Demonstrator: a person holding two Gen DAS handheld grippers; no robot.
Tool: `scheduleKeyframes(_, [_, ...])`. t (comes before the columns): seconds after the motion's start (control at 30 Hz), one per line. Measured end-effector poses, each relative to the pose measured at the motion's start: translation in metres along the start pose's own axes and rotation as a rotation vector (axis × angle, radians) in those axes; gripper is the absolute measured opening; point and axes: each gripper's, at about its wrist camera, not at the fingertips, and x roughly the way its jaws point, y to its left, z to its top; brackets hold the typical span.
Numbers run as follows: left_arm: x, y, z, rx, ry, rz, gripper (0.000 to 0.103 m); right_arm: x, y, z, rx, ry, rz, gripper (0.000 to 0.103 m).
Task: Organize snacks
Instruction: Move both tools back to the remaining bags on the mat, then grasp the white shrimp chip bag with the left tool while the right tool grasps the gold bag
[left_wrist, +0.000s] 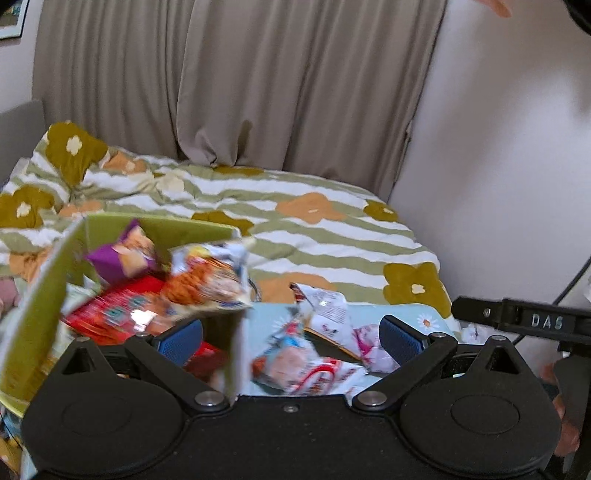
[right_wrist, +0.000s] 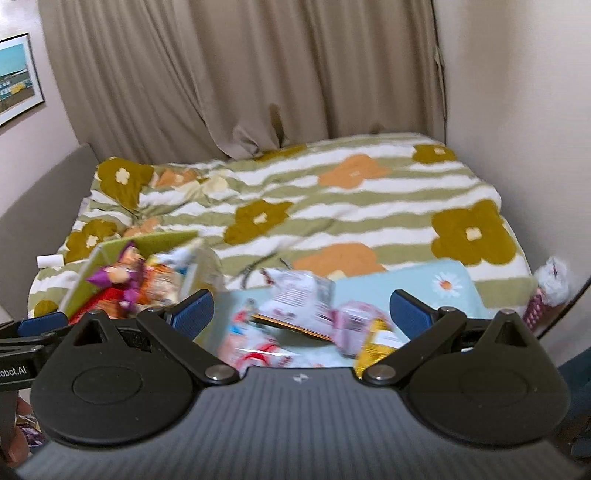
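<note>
Both grippers are hanging wide open and empty above the bed (right_wrist: 332, 206). The left gripper (left_wrist: 291, 334) is hovering by the green box (left_wrist: 40, 317) stuffed with snack packets at near left; the right gripper (right_wrist: 301, 312) is hovering over loose snack packets (right_wrist: 295, 295) lying on a pale blue tray (right_wrist: 436, 284).

A home bedroom: bed with flowered striped duvet (right_wrist: 332, 206), beige curtains (right_wrist: 240, 74), framed picture (right_wrist: 16, 77).
</note>
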Motion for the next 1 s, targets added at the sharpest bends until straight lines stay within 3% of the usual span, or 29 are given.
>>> scheduleKeyframes(0.23, [0.052, -0.046, -0.011, -0.039, 0.059, 0.095, 0.103, 0.042, -0.063, -0.006, 0.029, 0.114, 0.028, 0.103])
scheduleKeyframes(0.5, [0.121, -0.072, -0.022, -0.059, 0.111, 0.249, 0.103, 0.093, -0.110, -0.019, 0.060, 0.236, 0.052, 0.103])
scheduleKeyframes(0.7, [0.162, -0.076, -0.035, -0.025, 0.160, 0.354, 0.103, 0.125, -0.128, -0.032, 0.093, 0.325, 0.110, 0.103])
scheduleKeyframes(1.0, [0.193, -0.068, -0.049, -0.022, 0.236, 0.408, 0.098, 0.146, -0.127, -0.042, 0.065, 0.365, 0.186, 0.103])
